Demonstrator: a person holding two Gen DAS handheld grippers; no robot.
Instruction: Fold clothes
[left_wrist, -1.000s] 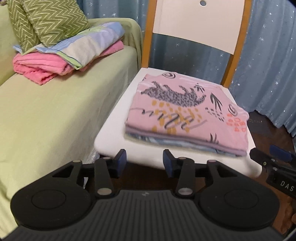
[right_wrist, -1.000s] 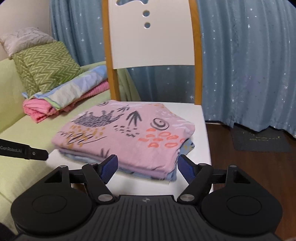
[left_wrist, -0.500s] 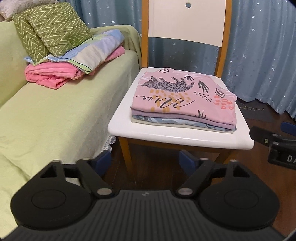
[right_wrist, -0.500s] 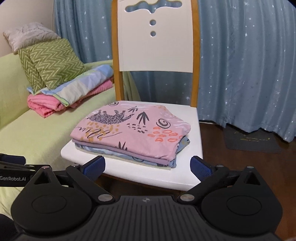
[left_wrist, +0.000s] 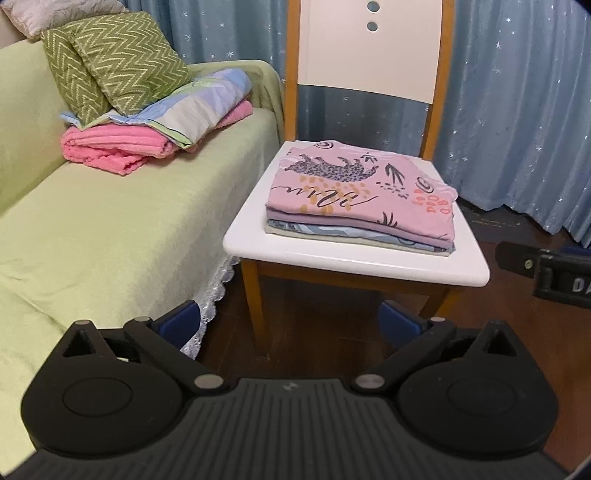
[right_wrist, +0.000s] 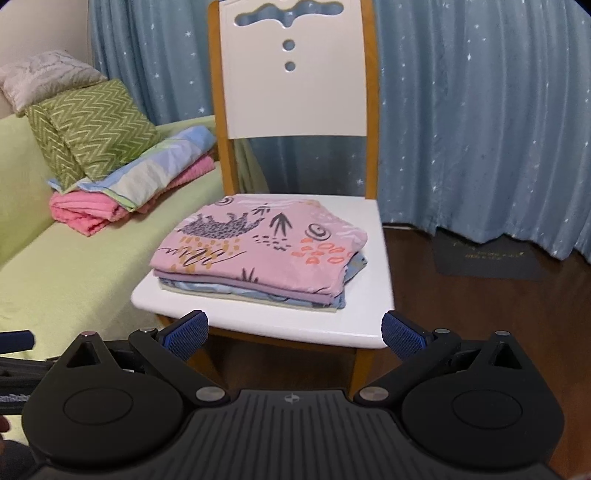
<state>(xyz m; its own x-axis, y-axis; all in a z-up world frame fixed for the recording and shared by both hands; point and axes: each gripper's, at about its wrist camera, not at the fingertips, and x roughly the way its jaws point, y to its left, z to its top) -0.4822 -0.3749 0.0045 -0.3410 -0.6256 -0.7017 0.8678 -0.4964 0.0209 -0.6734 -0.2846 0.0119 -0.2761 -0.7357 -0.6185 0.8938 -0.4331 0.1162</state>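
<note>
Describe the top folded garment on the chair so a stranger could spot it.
Beside the green sofa stands a white chair holding a folded stack. The top garment is pink with a spotted leopard print, unlike the plain lilac and blue layers beneath.

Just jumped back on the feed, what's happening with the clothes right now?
A folded stack sits on the white chair seat, with the pink printed garment on top and purple and blue pieces beneath it. Neither claw holds anything: the left claw and right claw are both wide open in front of the chair, clear of the stack; the left's jaws are opening. Other folded linens and cushions lie on the green sofa beside it.
</note>
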